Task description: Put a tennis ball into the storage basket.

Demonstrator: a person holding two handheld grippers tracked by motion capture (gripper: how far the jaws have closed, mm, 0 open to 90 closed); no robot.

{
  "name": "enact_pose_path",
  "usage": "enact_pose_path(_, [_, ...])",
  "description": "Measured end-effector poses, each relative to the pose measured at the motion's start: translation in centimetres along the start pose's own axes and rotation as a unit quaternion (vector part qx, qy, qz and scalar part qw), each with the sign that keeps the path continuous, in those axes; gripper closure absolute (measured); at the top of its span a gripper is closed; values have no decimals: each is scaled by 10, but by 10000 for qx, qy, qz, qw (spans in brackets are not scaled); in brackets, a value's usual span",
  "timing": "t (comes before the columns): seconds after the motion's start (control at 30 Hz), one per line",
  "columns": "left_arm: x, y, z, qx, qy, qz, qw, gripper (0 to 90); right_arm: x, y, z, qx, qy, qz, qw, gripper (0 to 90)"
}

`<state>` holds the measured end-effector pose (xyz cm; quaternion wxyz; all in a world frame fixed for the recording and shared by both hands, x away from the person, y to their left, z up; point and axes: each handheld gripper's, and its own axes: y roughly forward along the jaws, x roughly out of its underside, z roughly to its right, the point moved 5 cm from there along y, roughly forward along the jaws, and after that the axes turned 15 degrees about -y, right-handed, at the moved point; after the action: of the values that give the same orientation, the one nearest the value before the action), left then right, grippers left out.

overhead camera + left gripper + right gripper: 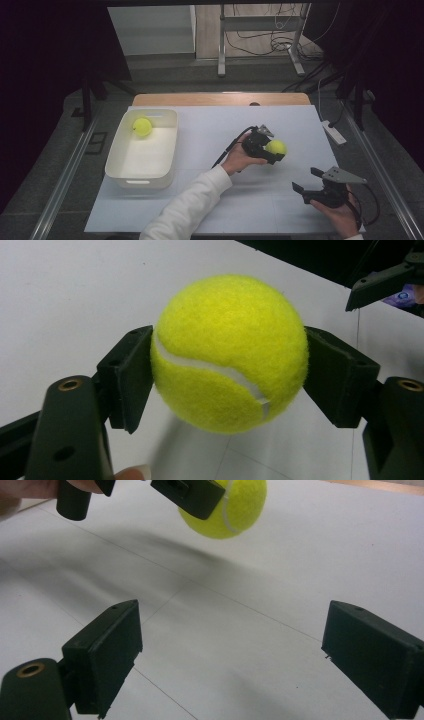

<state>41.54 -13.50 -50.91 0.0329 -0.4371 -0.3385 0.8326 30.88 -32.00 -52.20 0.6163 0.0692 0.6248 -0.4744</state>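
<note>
One tennis ball (230, 352) clamped between left gripper (270, 148) fingers, right gripper (250, 665) fingers apart.

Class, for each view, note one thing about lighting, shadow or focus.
High view: dark surroundings, with the white table sheet lit. Left gripper view: the held tennis ball is sharp, its felt visible. Right gripper view: that ball casts a soft shadow on the sheet, and the near pads look slightly soft.

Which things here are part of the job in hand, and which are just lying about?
Part of the job:
- tennis ball clamped in the left tool
- white bin, with a second ball inside

Lying about:
- right tool, open, holding nothing
- power strip off the table's right edge
- metal stand on the floor behind
</note>
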Motion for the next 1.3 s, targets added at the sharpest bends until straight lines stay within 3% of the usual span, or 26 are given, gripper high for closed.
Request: enact_pose_path(1.3, [5, -56, -5, -138, 26, 471, 9988, 271, -1, 2, -1, 7, -29, -25, 10000, 92])
